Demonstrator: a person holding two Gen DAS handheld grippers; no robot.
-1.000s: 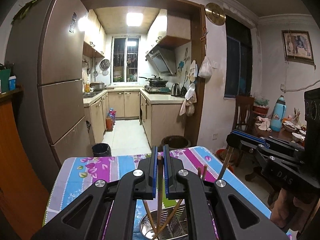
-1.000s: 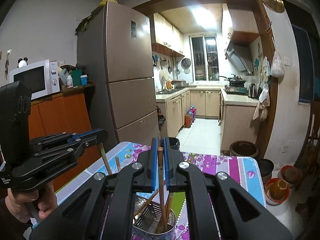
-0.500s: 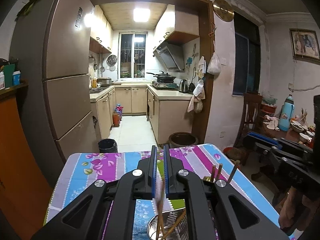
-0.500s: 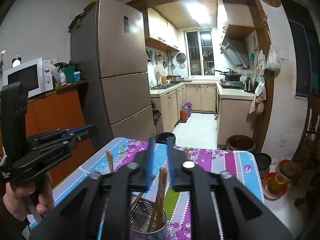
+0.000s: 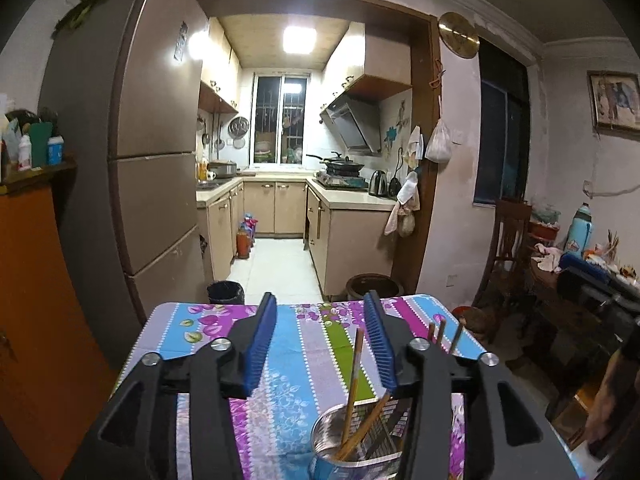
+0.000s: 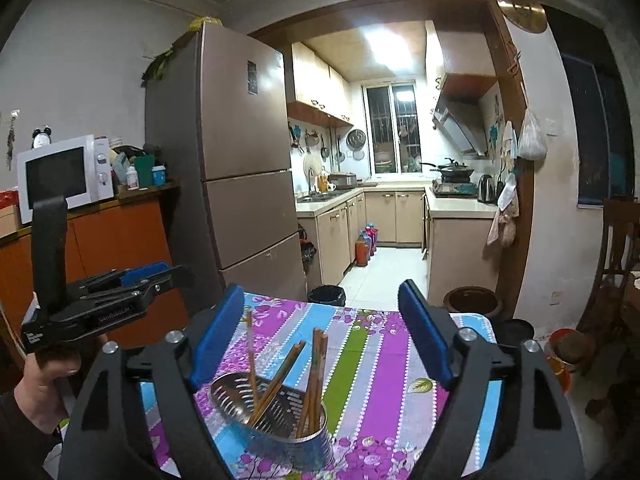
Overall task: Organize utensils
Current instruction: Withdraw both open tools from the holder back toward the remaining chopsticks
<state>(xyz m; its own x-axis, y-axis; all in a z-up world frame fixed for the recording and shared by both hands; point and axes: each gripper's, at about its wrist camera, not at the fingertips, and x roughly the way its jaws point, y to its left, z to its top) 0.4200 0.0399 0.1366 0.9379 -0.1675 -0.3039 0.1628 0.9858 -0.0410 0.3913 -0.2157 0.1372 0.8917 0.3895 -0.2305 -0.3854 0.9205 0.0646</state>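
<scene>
Floral striped cloth in purple, blue and green covers the table (image 6: 360,344), where a perforated steel utensil holder (image 6: 276,428) stands with brown wooden chopsticks (image 6: 314,380) leaning inside. Both the left gripper (image 5: 320,344) and right gripper (image 6: 322,332) have just been opening; their blue-padded jaws stand apart, gripping nothing.

metal holder (image 5: 352,456) base cut off by the bottom edge, right gripper (image 5: 600,284) mostly hidden (dark, at the frame's side)

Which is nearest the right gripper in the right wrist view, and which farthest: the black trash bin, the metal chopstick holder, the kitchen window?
From the right gripper, jaws just opened with nothing between the pads:
1. Metal chopstick holder: on the table, just below and ahead of the fingertips.
2. Black trash bin: on the floor past the table's far edge.
3. Kitchen window: on the back kitchen wall.
</scene>
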